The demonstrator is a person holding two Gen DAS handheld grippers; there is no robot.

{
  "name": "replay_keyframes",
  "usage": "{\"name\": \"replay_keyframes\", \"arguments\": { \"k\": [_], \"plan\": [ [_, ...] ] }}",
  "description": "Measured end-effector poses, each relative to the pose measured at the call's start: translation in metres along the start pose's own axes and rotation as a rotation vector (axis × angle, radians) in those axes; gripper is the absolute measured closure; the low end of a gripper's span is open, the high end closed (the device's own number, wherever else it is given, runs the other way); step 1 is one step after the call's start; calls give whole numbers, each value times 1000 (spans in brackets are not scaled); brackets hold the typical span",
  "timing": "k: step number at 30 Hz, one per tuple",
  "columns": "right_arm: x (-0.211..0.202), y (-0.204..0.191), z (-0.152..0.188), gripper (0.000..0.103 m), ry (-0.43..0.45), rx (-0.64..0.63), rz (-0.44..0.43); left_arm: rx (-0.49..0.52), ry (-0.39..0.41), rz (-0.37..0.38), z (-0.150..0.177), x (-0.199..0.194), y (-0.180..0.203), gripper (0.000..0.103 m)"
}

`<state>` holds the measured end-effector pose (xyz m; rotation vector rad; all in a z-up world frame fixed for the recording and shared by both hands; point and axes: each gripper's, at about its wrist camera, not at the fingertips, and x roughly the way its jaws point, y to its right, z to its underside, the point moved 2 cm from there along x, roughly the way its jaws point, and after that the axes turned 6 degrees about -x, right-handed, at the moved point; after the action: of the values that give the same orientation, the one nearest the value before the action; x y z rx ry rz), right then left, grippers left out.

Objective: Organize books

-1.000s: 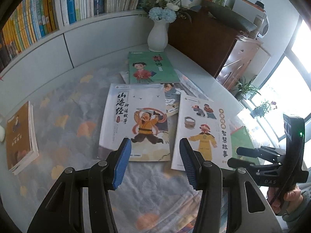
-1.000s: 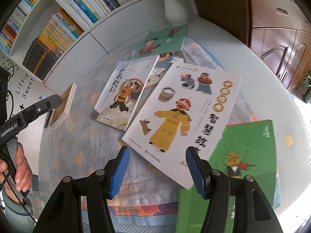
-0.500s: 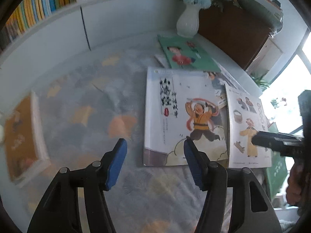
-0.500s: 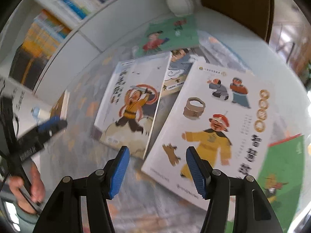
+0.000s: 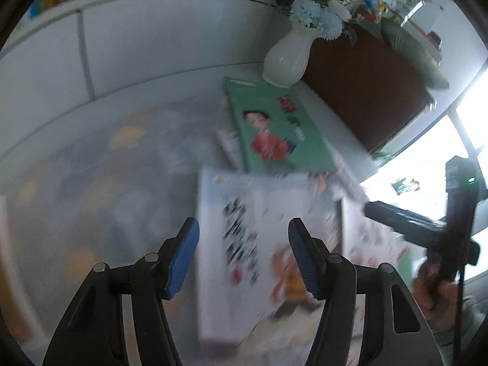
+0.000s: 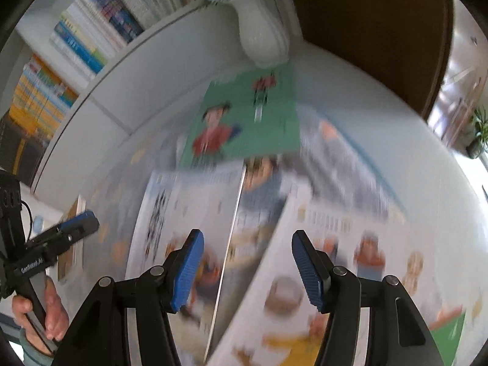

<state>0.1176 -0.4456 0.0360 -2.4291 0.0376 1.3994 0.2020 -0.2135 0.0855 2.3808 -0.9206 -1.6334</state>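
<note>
Well, nothing is tidied yet, by the look of it: both grippers hang over the table with nothing in them. Left gripper [image 5: 242, 254] has its blue pads spread, nothing between them, poised above the left edge of the white book [image 5: 268, 259]. Right gripper [image 6: 245, 267] is spread too, empty, over the seam where that white book [image 6: 183, 228] meets a second white one [image 6: 350, 274] lying askew beside it.

So every book is still flat and loose on the patterned cloth [image 5: 91, 189]. Nearest are the two white paperbacks, thin, glossy, with cartoon figures on the covers, though blur smears the print. Another book [image 6: 259, 189] peeks out from under them. Beyond, the green book [image 5: 280, 128] lies slanted, its far corner close to the vase [image 5: 286, 58] at the table's back edge. A brown book [image 6: 71, 238] sits alone near the left edge, and a green corner [image 6: 448, 332] shows at the near right.

Further back, the shelf [image 6: 91, 39] is packed with upright spines. My guess: gathering and stacking is all still ahead.
</note>
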Motion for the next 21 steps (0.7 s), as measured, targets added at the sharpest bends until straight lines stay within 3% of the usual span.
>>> {"name": "replay_keyframes", "arguments": {
  "k": [4, 7, 10, 21],
  "plan": [
    [22, 14, -38, 45, 38, -19, 43, -53, -33, 66, -28, 39, 2, 44],
    [42, 23, -61, 58, 46, -46, 71, -102, -42, 81, -47, 68, 1, 44],
    [63, 35, -77, 60, 52, -58, 111, -130, -57, 97, -58, 90, 0, 44],
    [89, 58, -88, 59, 29, 15, 26, -111, -85, 124, -69, 126, 14, 42]
  ]
}}
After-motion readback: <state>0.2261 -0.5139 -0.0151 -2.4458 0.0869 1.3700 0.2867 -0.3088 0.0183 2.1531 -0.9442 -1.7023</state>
